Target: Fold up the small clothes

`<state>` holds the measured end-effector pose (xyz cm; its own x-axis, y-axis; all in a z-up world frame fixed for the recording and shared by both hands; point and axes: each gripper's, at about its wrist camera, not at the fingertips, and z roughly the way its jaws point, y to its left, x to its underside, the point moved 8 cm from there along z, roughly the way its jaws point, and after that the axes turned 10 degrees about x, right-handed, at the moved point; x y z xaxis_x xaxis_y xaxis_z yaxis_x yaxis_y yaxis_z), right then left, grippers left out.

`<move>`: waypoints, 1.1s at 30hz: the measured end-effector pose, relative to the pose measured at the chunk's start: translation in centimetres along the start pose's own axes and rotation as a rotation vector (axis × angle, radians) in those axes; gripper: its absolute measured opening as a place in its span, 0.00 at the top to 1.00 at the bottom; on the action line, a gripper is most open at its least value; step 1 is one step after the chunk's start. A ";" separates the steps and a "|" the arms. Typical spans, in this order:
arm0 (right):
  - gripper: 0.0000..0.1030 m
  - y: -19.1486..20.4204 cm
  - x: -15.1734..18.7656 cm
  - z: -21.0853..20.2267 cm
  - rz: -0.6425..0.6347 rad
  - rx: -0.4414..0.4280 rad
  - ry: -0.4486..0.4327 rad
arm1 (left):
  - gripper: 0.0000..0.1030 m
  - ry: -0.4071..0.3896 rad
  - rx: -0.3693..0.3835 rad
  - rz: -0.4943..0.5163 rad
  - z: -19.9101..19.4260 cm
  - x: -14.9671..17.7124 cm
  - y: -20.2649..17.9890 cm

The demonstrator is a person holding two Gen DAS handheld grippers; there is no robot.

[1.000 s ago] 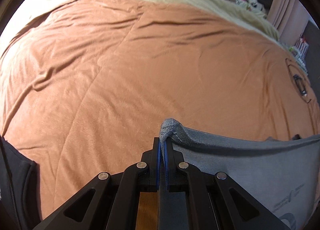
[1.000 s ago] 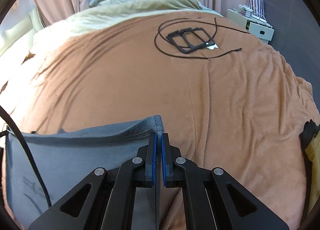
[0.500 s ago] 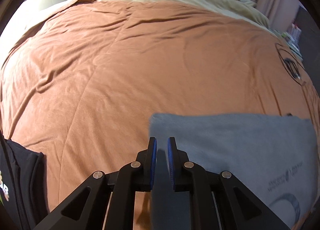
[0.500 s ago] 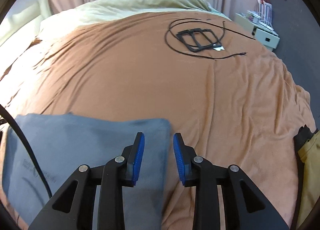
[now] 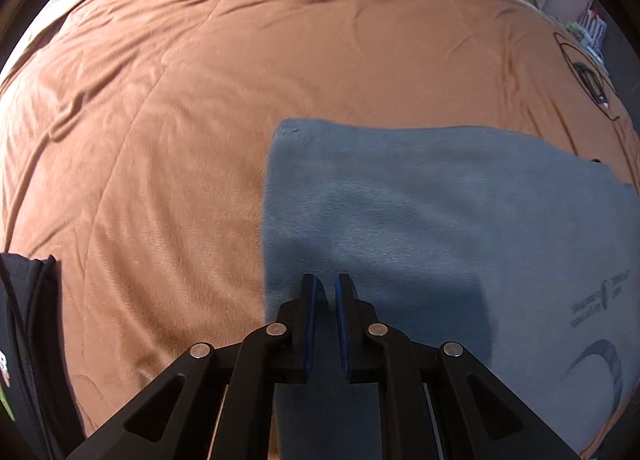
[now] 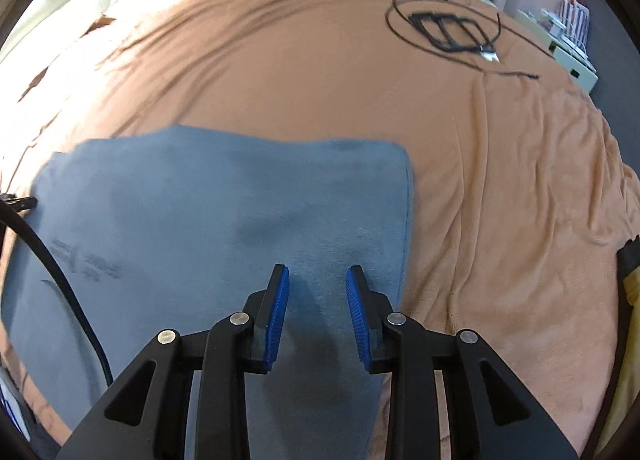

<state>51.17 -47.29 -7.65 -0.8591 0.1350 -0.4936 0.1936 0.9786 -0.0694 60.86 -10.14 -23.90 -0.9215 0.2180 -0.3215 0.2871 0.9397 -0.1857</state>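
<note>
Grey garment (image 5: 420, 220) flat on the rust-brown bedspread (image 5: 160, 120), printed logo near one end. Left gripper (image 5: 325, 302) above its left edge, blue pads barely parted, empty. Right gripper (image 6: 317, 288) above the opposite side, jaws well apart, empty. Possibly a double layer; blur hides that. Risk: pinching bedspread with cloth, or one layer only, skewing the fold.

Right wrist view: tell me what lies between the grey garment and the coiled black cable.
Only bare orange blanket lies between the grey garment and the coiled black cable, as the right wrist view shows.
</note>
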 end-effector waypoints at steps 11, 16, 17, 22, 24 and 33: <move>0.78 -2.8 -2.8 3.0 0.129 0.114 -0.015 | 0.92 -0.115 -0.112 -0.023 0.2 -2.8 1.0; 0.78 -3.1 -4.2 2.4 0.157 0.144 -0.026 | 0.92 -0.139 -0.170 -0.051 -1.8 -4.1 0.8; 0.78 -2.8 -4.5 1.8 0.149 0.133 -0.039 | 0.92 -0.140 -0.154 -0.032 -2.2 -4.2 0.1; 0.78 -0.5 -3.8 -0.8 0.102 0.066 -0.072 | 0.92 -0.123 -0.085 0.038 -2.6 -3.9 -3.5; 0.77 0.6 -3.6 -1.4 0.088 0.026 -0.073 | 0.91 -0.096 -0.025 0.041 -1.9 -3.6 -5.1; 0.76 6.4 -3.4 -1.5 -0.028 -0.067 -0.040 | 0.57 -0.073 0.045 0.105 0.3 -3.1 -10.4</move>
<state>54.64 -41.29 -5.11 -0.8441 0.1026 -0.5263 0.1365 0.9903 -0.0257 60.82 -20.68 -21.20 -0.8645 0.2935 -0.4081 0.3942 0.8996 -0.1881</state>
